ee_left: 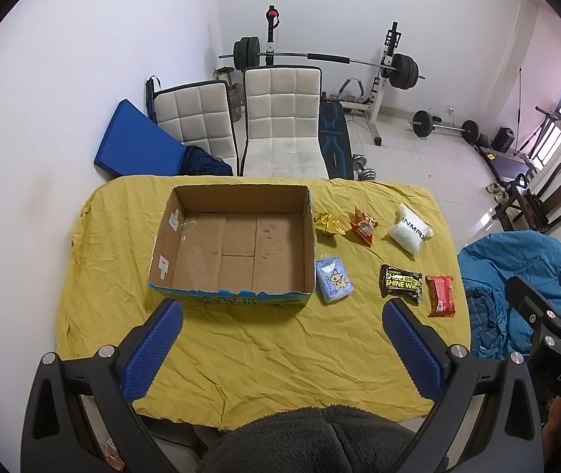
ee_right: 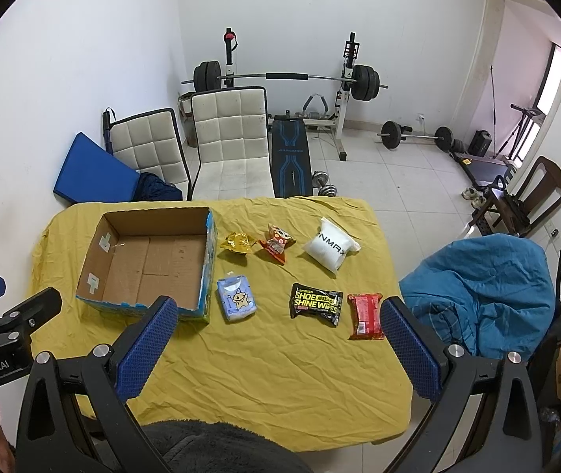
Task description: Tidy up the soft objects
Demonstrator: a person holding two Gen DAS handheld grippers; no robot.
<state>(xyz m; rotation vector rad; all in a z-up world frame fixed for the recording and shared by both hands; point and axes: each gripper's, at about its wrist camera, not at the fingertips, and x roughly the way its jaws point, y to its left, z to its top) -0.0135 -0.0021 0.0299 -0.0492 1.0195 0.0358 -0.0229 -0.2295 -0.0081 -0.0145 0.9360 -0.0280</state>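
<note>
Both grippers, left gripper (ee_left: pixel 282 339) and right gripper (ee_right: pixel 280 339), hover spread wide, holding nothing, above bare yellow cloth (ee_right: pixel 264 370) near the cardboard box (ee_right: pixel 150 260). Just right of the box: blue tissue pack (ee_right: pixel 237 300), "SHOE SHINE WIPES" packet (ee_right: pixel 315 304), red packet (ee_right: pixel 366 315). Farther back: gold snack bag (ee_right: pixel 237 243), orange snack bag (ee_right: pixel 276 245), white pouch (ee_right: pixel 329 251).

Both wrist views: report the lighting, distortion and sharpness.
Left wrist view: even, soft light; strong fisheye bending with dark corners; the open brown cardboard box on the yellow cloth-covered table is sharp, and the window at right is blown out. Right wrist view: same curvature; print on the black shoe shine wipes packet is legible; shadows are faint.
</note>
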